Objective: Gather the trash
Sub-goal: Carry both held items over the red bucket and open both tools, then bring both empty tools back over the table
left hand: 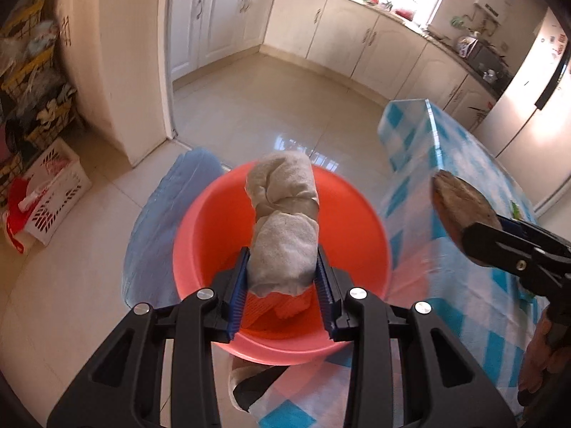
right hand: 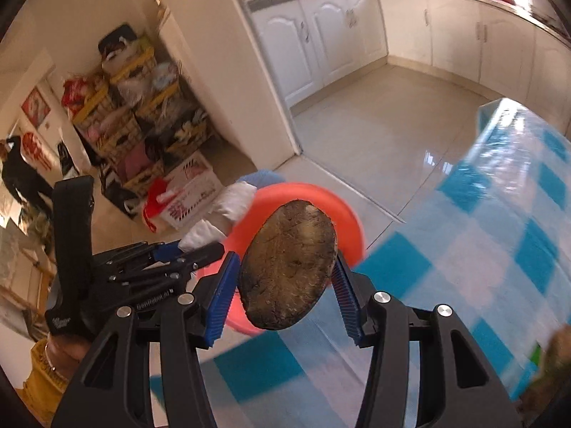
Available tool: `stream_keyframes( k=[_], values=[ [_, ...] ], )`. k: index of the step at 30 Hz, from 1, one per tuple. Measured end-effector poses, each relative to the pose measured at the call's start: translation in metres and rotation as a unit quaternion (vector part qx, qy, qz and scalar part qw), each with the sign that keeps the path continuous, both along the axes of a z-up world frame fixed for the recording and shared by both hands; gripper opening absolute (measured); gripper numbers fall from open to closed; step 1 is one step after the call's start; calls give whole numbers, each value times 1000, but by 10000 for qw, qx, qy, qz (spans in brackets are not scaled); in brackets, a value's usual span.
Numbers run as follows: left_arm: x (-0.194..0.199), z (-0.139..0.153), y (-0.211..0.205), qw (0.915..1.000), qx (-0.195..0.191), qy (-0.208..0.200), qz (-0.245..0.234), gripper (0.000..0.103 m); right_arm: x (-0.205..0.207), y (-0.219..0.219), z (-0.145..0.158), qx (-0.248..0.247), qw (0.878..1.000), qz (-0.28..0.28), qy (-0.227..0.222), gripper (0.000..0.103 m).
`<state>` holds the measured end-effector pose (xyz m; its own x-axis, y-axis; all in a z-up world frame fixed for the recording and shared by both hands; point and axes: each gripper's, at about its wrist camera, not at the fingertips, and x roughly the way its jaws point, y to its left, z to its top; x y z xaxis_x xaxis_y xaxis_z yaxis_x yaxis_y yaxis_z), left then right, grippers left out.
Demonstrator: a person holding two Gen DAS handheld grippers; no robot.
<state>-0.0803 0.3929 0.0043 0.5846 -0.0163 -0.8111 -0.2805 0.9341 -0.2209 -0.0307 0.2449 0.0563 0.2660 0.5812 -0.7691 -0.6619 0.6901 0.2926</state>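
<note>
My left gripper [left hand: 282, 281] is shut on a crumpled grey-white rag [left hand: 282, 224] and holds it over the red plastic basin [left hand: 214, 242]. An orange mesh piece [left hand: 282, 308] lies in the basin under the rag. My right gripper [right hand: 285, 285] is shut on a flat brown oval piece of trash [right hand: 289, 267], held above the table edge beside the basin [right hand: 342, 221]. In the left wrist view the right gripper [left hand: 474, 239] and its brown piece [left hand: 460, 203] sit to the right of the basin. In the right wrist view the left gripper [right hand: 189, 249] with the rag [right hand: 232, 199] is on the left.
A table with a blue-and-white checked cloth [left hand: 464, 164] stands on the right. A blue bag [left hand: 167, 207] lies behind the basin on the tiled floor [left hand: 285, 107]. A white crate [left hand: 57, 178] and stacked baskets [left hand: 32, 82] stand at left. White kitchen cabinets [left hand: 321, 25] line the back.
</note>
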Motion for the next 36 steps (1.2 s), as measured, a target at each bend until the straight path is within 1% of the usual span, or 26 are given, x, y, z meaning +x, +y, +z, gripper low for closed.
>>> stream_keyframes(
  k=[2,4,5,6,7,10,12,13,15,16,17,22,30,36],
  values=[
    [2,-10,5,9999,-35,93,51,36,6,13,-11,-89,9999,56,102,53],
    [7,-18,8,9997,-89,181,102,40,11,24,-19,-150,9996,57,211,54],
    [6,-20,9,9997,-62,205,122,50,13,27,-21,-125,9996,43,254,54],
    [7,-23,9,9996,-19,227,154,64,15,28,-23,-75,9995,11,294,55],
    [8,-26,10,9995,27,239,201,68,17,27,-23,-44,9994,-20,329,60],
    [5,-28,11,9994,79,225,253,70,21,21,-18,97,9992,-179,334,72],
    [3,-26,12,9989,233,189,360,80,19,13,-11,203,9990,-246,320,77],
    [1,-24,11,9986,322,161,386,80,17,8,-7,247,9988,-312,284,81],
    [2,-20,9,9984,403,139,381,83,13,-3,0,339,9984,-403,223,84],
    [1,-17,7,9982,445,113,393,83,12,-7,2,378,9980,-454,202,88],
    [-1,-13,5,9979,495,67,400,84,10,-14,5,423,9976,-522,180,89],
    [-9,6,-7,9967,746,-109,307,85,-3,-45,17,532,9955,-788,-16,89],
    [-19,32,-35,9968,691,-408,45,86,-24,-95,29,684,9901,-1191,-283,89],
    [-20,44,-62,9962,705,-472,-218,86,-35,-128,31,808,9858,-1452,-255,89]
  ],
)
